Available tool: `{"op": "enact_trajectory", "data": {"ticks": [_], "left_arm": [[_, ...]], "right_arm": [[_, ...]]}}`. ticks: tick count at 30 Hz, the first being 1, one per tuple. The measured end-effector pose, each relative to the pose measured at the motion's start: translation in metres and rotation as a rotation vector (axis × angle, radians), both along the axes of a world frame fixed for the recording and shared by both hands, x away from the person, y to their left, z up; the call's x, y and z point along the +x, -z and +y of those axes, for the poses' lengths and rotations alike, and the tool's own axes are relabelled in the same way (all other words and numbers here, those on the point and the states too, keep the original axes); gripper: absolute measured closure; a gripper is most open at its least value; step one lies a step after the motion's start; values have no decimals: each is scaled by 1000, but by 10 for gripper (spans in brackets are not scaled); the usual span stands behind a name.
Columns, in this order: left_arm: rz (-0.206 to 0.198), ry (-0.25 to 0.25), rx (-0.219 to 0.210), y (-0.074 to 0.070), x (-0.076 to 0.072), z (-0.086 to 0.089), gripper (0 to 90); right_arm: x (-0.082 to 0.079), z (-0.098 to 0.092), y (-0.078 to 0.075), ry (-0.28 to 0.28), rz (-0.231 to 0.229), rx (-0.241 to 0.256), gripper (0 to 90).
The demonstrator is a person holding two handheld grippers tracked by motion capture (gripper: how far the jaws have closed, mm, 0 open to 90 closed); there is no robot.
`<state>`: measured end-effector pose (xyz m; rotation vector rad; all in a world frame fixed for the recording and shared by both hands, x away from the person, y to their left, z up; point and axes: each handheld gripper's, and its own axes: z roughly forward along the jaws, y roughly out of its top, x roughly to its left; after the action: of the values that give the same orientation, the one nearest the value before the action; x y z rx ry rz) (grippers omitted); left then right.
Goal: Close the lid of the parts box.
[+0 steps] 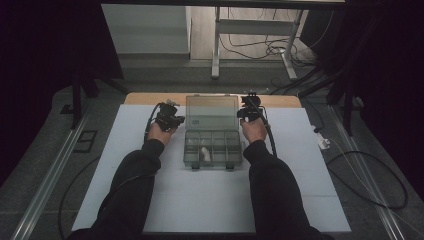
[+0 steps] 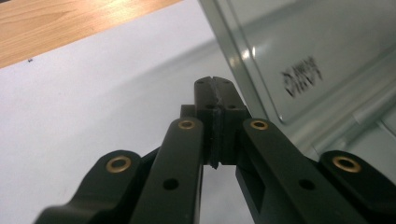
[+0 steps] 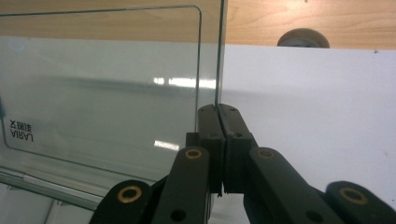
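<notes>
So the clear organizer box (image 1: pixel 212 148) sits in the middle of the white bench (image 1: pixel 125 200), right between the two tools, with its lid (image 1: pixel 211 112) flipped open and standing up at the far side. The right tool (image 1: pixel 248 111) is at the lid's right edge, and in the right gripper view its jaws are pressed together right where that edge (image 3: pixel 218 56) runs down to them, so it looks pinched on the lid (image 3: pixel 102 84), printed label showing off to the tool's left. The left tool (image 1: pixel 169 117) is just beside the lid's left edge; in the left gripper view its jaws are shut tight on nothing, with the lid (image 2: pixel 317 60) slanting up just to the right of the tips. Nearer the person than both tools, one compartment of the box holds a small white piece (image 1: pixel 204 152).
</notes>
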<state>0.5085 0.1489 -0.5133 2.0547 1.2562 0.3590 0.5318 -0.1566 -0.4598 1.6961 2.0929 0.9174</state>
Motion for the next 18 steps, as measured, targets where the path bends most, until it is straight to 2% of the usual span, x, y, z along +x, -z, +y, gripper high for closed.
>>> {"op": "enact_trajectory", "data": {"ticks": [5, 8, 14, 18], "left_arm": [[8, -13, -15, 2, 12, -3, 890], [-1, -10, -60, -1, 15, -4, 891], [-38, 12, -104, -12, 13, -3, 891], [-61, 39, -121, -19, 7, 0, 891]], "right_arm": [[-10, -2, -4, 1, -39, 13, 886], [-13, -2, -5, -2, -50, 7, 886], [-23, -5, -5, -4, -83, 16, 886], [-34, -9, -8, -14, -106, 43, 880]]}}
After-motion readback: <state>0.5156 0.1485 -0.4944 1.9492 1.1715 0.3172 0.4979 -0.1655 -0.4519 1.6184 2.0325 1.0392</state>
